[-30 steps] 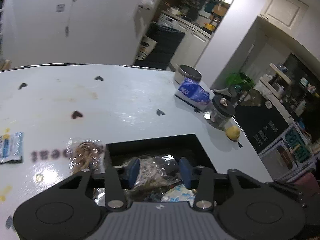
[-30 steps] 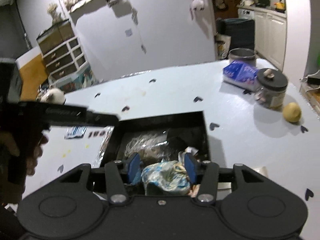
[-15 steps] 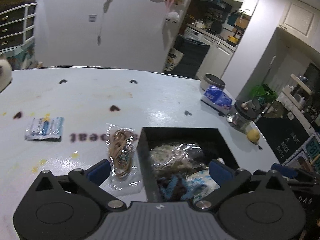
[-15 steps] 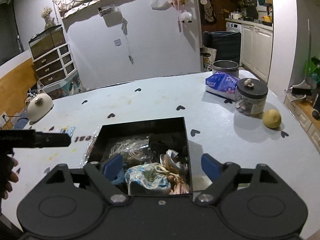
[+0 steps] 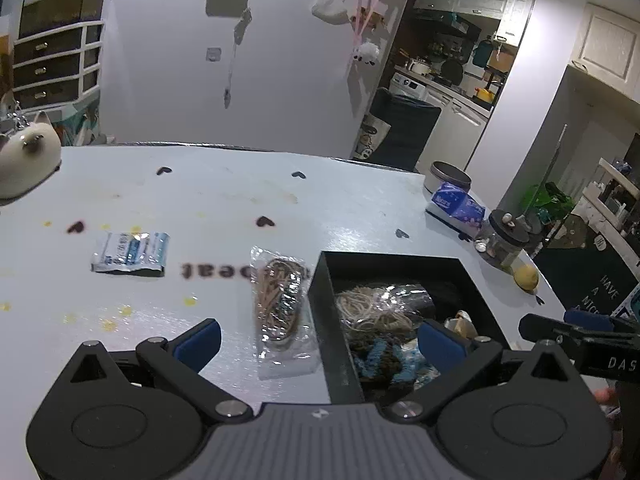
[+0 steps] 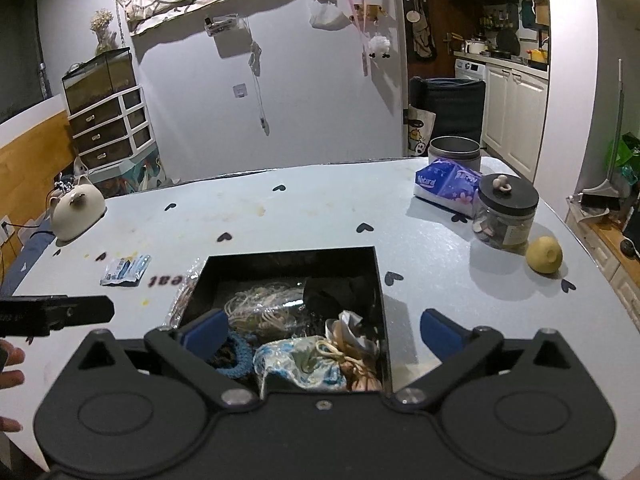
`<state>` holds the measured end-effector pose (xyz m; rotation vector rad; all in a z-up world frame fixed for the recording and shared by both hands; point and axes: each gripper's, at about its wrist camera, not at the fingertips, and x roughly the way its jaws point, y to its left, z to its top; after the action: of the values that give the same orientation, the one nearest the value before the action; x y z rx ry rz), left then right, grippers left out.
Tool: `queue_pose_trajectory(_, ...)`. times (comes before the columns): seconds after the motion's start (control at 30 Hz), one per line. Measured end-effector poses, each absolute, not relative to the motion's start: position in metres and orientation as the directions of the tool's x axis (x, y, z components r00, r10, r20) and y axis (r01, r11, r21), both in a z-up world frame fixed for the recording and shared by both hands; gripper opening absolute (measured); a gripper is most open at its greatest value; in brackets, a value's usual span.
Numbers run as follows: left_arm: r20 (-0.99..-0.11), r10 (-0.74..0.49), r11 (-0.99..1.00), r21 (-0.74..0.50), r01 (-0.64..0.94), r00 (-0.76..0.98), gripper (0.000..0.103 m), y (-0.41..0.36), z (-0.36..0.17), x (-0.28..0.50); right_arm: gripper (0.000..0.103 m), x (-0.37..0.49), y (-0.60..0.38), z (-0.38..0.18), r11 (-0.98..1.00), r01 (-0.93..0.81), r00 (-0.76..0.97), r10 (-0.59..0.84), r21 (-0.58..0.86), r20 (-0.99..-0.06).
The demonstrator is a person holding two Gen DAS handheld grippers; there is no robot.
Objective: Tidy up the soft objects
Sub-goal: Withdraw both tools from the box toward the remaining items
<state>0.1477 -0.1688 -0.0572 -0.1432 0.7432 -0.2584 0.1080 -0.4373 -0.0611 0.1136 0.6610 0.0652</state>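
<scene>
You are holding your left gripper (image 5: 318,340) with its blue-padded jaws spread wide and gripping nothing; it is hovering over the near edge of the pale tabletop with small dark heart marks (image 5: 240,208). One blue pad is hanging over the bare surface, the other over the open black square box (image 5: 320,300). Between them, flat on the tabletop, is lying a clear plastic packet of brown rubber bands (image 5: 280,304), just beside the box's left wall.

Your right gripper (image 6: 322,334) is opening, its jaws standing wide with nothing pressed between the pads, and it is pointing down into the black box. Inside the box are lying a clear bag of pale string (image 6: 260,308), a dark cloth bundle (image 6: 336,292) toward the far right corner, a blue knitted piece (image 6: 236,356) at the near left, a blue-and-white floral fabric pouch (image 6: 300,364) and a tan ribbon bundle (image 6: 356,360) at the near right.

A small blue-and-white foil sachet (image 5: 130,254) is lying toward the left edge of the tabletop, well apart from the box. A cream cat-shaped ceramic figure (image 6: 76,212) is sitting at the far left corner. Toward the right edge are standing a grey round tin (image 6: 454,152), a purple tissue pack (image 6: 446,184), a glass jar with a black lid (image 6: 504,216) and a yellow lemon (image 6: 544,255). Your fingers (image 6: 10,364) are showing at the left border of the right wrist view.
</scene>
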Motion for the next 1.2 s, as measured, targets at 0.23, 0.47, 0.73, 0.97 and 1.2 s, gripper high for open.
queue_pose_trajectory(0.23,-0.649,-0.259,0.964,-0.217,0.153,0.715,0.103,-0.144,-0.059,0.15,0.103,0.116,-0.418,-0.062,0.991,-0.039,0.784,0.107,0.124,-0.612)
queue_pose_trajectory(0.47,-0.652,-0.252,0.966,-0.211,0.149,0.715,0.103,-0.11,-0.057,0.159,0.103,0.123,-0.385,-0.061,0.992,-0.035,0.778,0.106,0.125,-0.619)
queue_pose_trajectory(0.73,-0.657,-0.241,0.969,-0.2,0.142,0.714,0.103,-0.064,-0.057,0.174,0.103,0.134,-0.341,-0.062,0.991,-0.024,0.777,0.1,0.129,-0.622)
queue_pose_trajectory(0.97,-0.659,-0.256,0.966,-0.149,0.211,0.707,0.103,-0.031,-0.063,0.2,0.103,0.142,-0.308,-0.065,0.989,-0.001,0.777,0.092,0.145,-0.623)
queue_pose_trajectory(1.2,-0.667,-0.333,0.927,-0.104,0.359,0.666,0.103,-0.011,-0.073,0.245,0.103,0.146,-0.276,-0.073,0.984,0.051,0.773,0.07,0.171,-0.63)
